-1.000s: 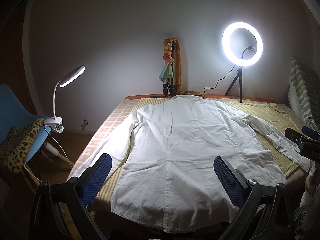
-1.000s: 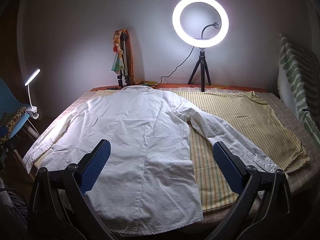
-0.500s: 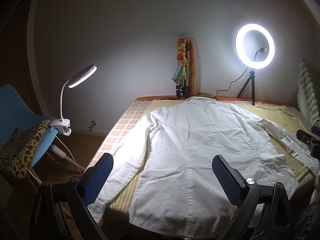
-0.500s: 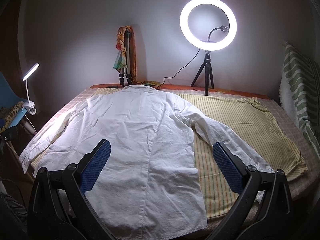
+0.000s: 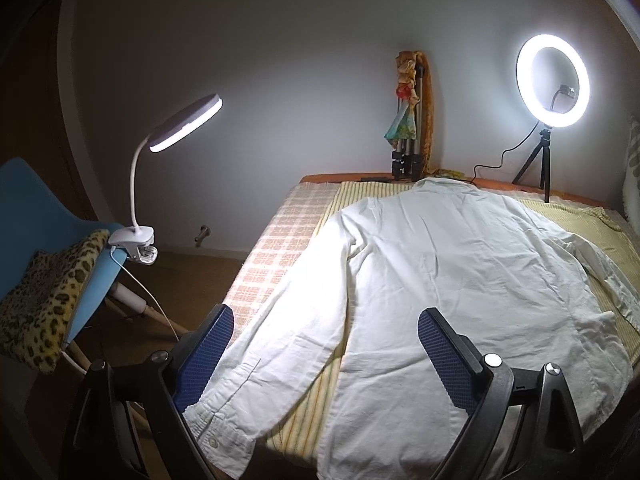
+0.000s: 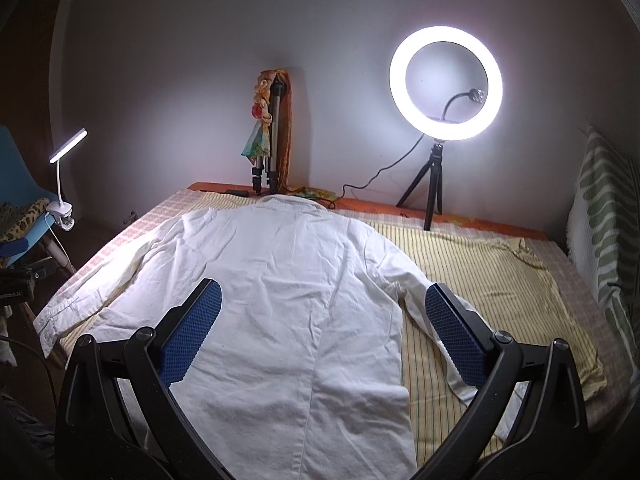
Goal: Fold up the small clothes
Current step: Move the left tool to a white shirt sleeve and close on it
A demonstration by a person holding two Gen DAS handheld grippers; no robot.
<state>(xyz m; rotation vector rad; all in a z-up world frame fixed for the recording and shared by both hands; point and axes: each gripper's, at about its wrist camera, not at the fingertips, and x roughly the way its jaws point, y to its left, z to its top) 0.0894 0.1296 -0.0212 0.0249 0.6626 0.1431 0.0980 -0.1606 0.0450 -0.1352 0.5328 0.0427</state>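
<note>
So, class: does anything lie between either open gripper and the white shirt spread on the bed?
Nothing visible does. The left gripper hangs over the shirt near its left sleeve, and the right gripper over the shirt's right side. Both are open, with only air beneath.

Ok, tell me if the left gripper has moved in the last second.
Yes. The left gripper has swung left: the ring light slid toward the right edge, and the shirt's left sleeve now lies between its fingers.

One white shirt, two lamps — ring light (lit), clip lamp — one blue chair, two tripods
</note>
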